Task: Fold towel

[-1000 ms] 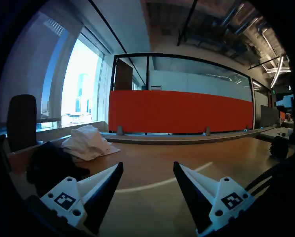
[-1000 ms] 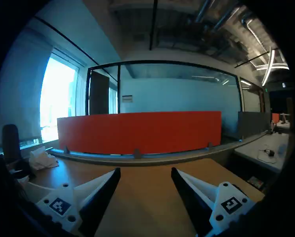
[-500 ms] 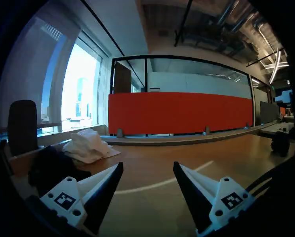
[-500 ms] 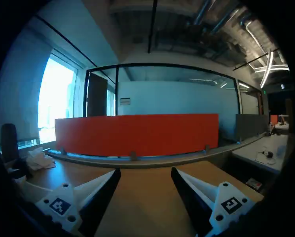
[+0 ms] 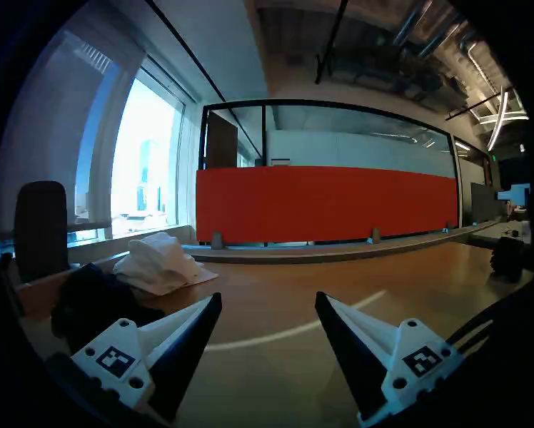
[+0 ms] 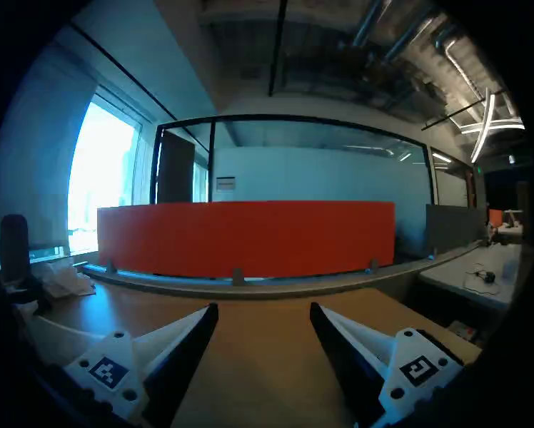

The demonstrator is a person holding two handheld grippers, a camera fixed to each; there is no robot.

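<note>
Left gripper view: looking low across the wooden surface point(image 5: 410, 285) toward the orange partition point(image 5: 324, 203). In front of the partition, the left gripper point(image 5: 267, 295), with jaws spread wide and pinching nothing, just bare wood between the 2 fingertips. Left of the partition and nearer than it, a white towel point(image 5: 158, 262), crumpled in a loose heap on the surface, not folded, well apart from the gripper. Further left of the partition and closer to the camera, a dark bundle point(image 5: 88, 299) beside the towel; touching it or not, cannot tell. Behind the bundle, a dark chair back point(image 5: 40, 221) against a bright window point(image 5: 142, 171). On the wood in front of the partition, a thin white curved line point(image 5: 295, 329), running just beyond the fingertips. Far right of the partition, a small black object point(image 5: 506, 257) near the edge of the surface, too dark to identify.

Right gripper view: facing the same orange partition point(image 6: 245, 239) more squarely. In front of it, the right gripper point(image 6: 263, 305) low over the surface point(image 6: 267, 357), jaws also spread apart and holding nothing. Far left of the partition, the towel point(image 6: 63, 279) as a small pale heap, well apart from this gripper. Right of the partition, a pale desk point(image 6: 481, 274) with a few small items on top.
</note>
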